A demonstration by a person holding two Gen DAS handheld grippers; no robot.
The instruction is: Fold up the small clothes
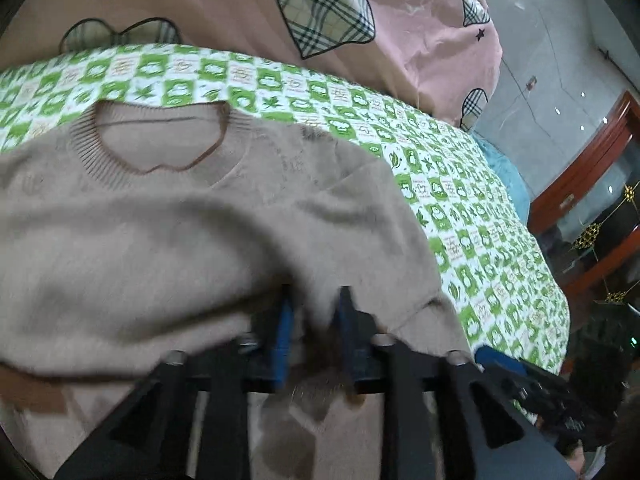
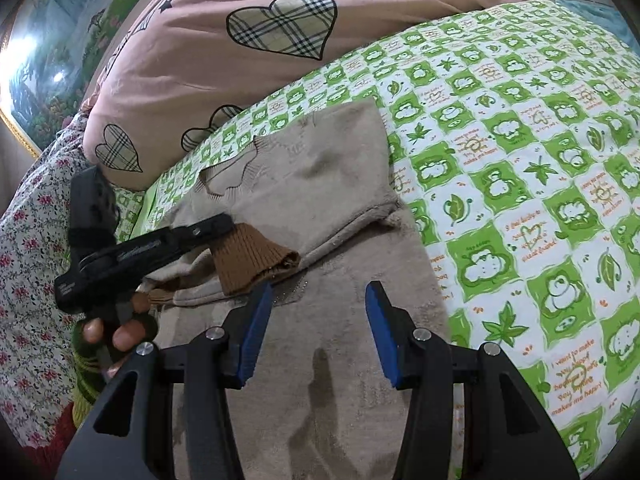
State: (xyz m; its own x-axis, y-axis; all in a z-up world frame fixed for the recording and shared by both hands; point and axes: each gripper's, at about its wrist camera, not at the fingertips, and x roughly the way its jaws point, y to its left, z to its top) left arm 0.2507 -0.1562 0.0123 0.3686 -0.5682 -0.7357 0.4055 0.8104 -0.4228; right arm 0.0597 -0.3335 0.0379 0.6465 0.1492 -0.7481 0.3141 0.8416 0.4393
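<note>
Beige knitwear fills the left wrist view: a small sweater [image 1: 160, 216] lies on a green-and-white checked sheet [image 1: 460, 168], its ribbed round neckline at the far side and a pink quilt with plaid hearts [image 1: 320, 12] beyond it. The left gripper [image 1: 314, 312] hangs low over the garment's near right part; its blue-padded jaws stand a little apart with brown-beige knit between them, though motion blur hides whether the pads press on it. In the right wrist view the sweater [image 2: 320, 184] lies partly folded, a brown ribbed cuff [image 2: 256, 256] laid across its middle. The right gripper [image 2: 318, 308] hovers above the near beige cloth, jaws parted and empty. At left, a hand [image 2: 116, 334] holds the left gripper's black body by the cuff.
</note>
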